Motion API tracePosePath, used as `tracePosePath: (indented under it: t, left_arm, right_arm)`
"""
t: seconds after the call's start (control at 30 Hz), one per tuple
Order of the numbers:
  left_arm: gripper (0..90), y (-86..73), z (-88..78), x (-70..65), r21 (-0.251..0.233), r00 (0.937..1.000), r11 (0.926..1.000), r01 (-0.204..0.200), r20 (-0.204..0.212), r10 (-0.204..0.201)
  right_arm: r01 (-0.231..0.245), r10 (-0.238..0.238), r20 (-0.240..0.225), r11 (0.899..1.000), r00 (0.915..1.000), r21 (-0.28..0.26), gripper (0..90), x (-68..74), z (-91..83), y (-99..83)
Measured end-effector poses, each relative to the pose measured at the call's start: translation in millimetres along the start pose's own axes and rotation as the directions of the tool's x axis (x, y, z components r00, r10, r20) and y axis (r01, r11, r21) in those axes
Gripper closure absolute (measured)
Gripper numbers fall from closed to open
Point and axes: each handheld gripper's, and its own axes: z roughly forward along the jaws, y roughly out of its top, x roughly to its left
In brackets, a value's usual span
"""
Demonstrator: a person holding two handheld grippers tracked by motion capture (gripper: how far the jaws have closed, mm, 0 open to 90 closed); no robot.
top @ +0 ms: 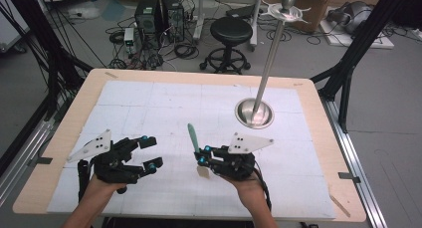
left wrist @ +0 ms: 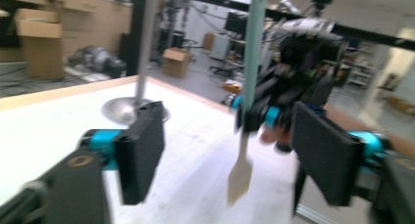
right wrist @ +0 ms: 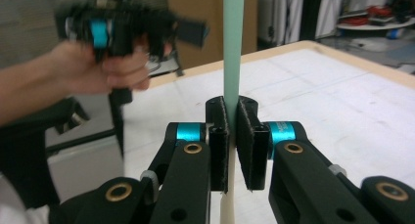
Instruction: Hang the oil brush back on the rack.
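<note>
White table (top: 149,103): one spatula (top: 192,135), one stand (top: 255,113), two claws.

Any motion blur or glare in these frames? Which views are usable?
High view: sharp, with soft glare on the metal stand base. Left gripper view: smeared throughout; the spatula and right gripper are blurred. Right gripper view: its own jaws and the green handle are crisp; the left gripper and background are blurred.

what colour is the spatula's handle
Pale mint green handle; cream blade. Clearest in the right gripper view.
</note>
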Motion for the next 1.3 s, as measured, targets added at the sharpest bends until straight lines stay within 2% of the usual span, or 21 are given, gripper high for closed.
tracePosePath:
  t: [0.1, 0.2, 0.37, 0.5, 0.67, 1.0, 1.13, 1.3]
  left_arm:
    - [17.1, -10.0, -7.3, 7.6, 0.027, 0.9994, 0.9996, 0.002, -0.036, -0.001]
    - [16.9, -19.0, -13.3, 13.7, 0.035, 0.9982, 0.9994, 0.007, -0.060, -0.005]
    - [18.8, -27.8, -20.1, 21.4, 0.072, 0.9976, 0.9974, -0.013, -0.067, 0.017]
    - [18.8, -28.8, -22.5, 21.8, 0.063, 0.9971, 0.9972, -0.039, -0.063, 0.043]
    - [18.8, -31.0, -25.2, 22.4, 0.059, 0.9950, 0.9962, -0.063, -0.073, 0.067]
    - [18.8, -30.6, -27.4, 21.6, 0.053, 0.9946, 0.9968, -0.061, -0.081, 0.065]
    - [18.8, -30.5, -27.0, 22.1, 0.053, 0.9937, 0.9971, -0.056, -0.094, 0.061]
    - [18.9, -30.5, -27.2, 22.1, 0.059, 0.9933, 0.9964, -0.060, -0.095, 0.066]
  right_arm:
    - [-0.014, 0.014, 0.027, 1.000, 0.9995, -0.022, 84.2, -9.1, -6.9, 6.5]
    - [-0.026, 0.028, 0.060, 0.999, 0.9978, -0.044, 84.2, -22.2, -15.0, 15.9]
    - [-0.053, 0.062, 0.101, 0.995, 0.9930, -0.088, 84.2, -44.1, -26.8, 33.4]
    - [-0.055, 0.070, 0.124, 0.991, 0.9898, -0.119, 84.2, -61.2, -36.3, 47.7]
    - [-0.054, 0.072, 0.118, 0.988, 0.9904, -0.145, 84.2, -80.0, -51.8, 60.9]
    - [-0.039, 0.058, 0.106, 0.984, 0.9927, -0.172, 84.1, -109.2, -82.3, 88.7]
    - [-0.046, 0.066, 0.098, 0.980, 0.9930, -0.195, 84.2, -120.5, -93.5, 94.1]
    - [-0.062, 0.086, 0.109, 0.977, 0.9904, -0.206, 84.2, -136.7, -106.4, 97.8]
